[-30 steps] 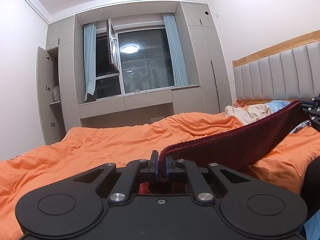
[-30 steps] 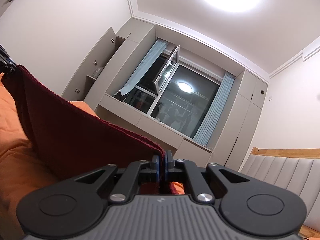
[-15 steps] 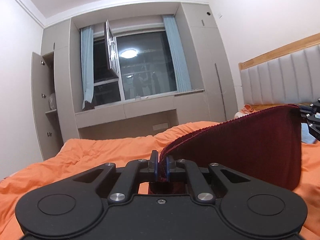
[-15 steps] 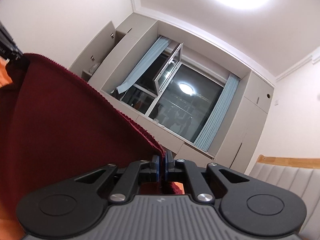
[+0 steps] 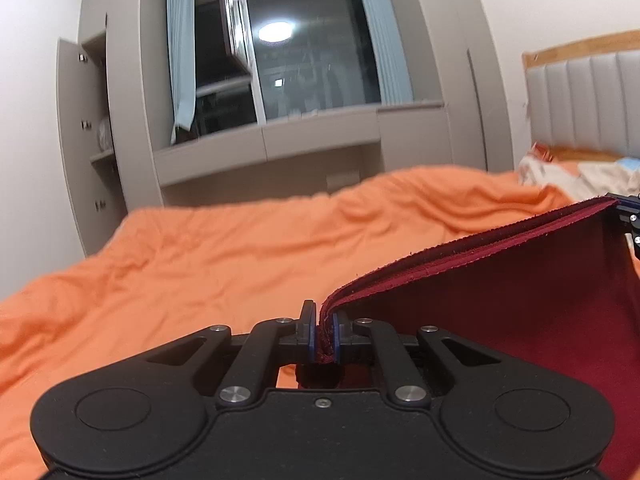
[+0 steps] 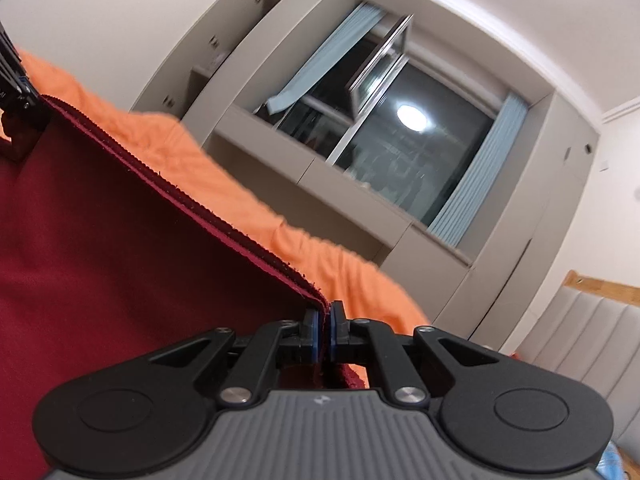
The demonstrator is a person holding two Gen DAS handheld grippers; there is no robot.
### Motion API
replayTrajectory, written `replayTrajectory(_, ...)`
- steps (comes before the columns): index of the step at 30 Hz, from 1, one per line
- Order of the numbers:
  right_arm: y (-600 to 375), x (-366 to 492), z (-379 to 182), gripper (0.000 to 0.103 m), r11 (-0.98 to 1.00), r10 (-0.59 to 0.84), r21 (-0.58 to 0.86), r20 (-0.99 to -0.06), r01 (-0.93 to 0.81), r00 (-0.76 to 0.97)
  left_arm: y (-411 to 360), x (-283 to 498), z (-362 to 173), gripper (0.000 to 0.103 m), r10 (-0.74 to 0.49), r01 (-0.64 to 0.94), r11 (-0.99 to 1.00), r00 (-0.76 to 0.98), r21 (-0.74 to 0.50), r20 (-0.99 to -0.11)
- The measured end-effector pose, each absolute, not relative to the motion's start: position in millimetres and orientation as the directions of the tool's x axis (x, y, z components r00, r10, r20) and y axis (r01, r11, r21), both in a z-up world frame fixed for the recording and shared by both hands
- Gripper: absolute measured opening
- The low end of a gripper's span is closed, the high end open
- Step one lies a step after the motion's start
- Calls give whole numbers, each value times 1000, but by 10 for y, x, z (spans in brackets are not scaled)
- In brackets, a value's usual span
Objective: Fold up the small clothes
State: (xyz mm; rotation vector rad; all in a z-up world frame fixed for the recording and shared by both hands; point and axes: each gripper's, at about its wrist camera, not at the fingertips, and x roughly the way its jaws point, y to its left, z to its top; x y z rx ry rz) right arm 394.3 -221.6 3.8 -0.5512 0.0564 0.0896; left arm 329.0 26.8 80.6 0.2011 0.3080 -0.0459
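A dark red cloth (image 5: 520, 300) hangs stretched between my two grippers above the orange bed. My left gripper (image 5: 324, 334) is shut on one corner of its doubled top edge. My right gripper (image 6: 324, 332) is shut on the other corner of the dark red cloth (image 6: 120, 248). In the left wrist view the right gripper (image 5: 628, 220) shows at the far right edge. In the right wrist view the left gripper (image 6: 20, 92) shows at the far left edge. The cloth's lower part drops out of sight below both cameras.
An orange duvet (image 5: 224, 248) covers the bed. A pile of light clothes (image 5: 584, 176) lies by the grey padded headboard (image 5: 588, 108). Grey cabinets and a dark window (image 5: 316, 64) fill the far wall, with an open cabinet door (image 5: 76, 128) at left.
Both grippers moved across the bed toward the window wall with the cloth still held. The cloth went from a slanted strip to a taut hanging sheet, and the cameras tipped slightly down.
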Motion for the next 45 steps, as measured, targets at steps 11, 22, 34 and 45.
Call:
replayTrajectory(11, -2112, 4459, -616, 6, 833, 64, -496, -355, -246, 933, 387, 4041, 114, 8, 38, 88, 973, 850, 214, -525)
replayTrajectory(22, -2167, 4528, -467, 48, 851, 65, -457, -399, -260, 915, 481, 4230, -128, 24, 46, 78, 982, 778, 169, -626)
replayTrajectory(34, -2385, 4525, -398, 101, 876, -9, -450, -376, -174, 927, 626, 4157, 1, 93, 63, 33, 991, 748, 132, -661)
replayTrajectory(45, -2914, 4780, -469, 103, 966, -60, -247, -492, -74, 868, 1044, 4283, -273, 93, 152, -146, 986, 639, 76, -754)
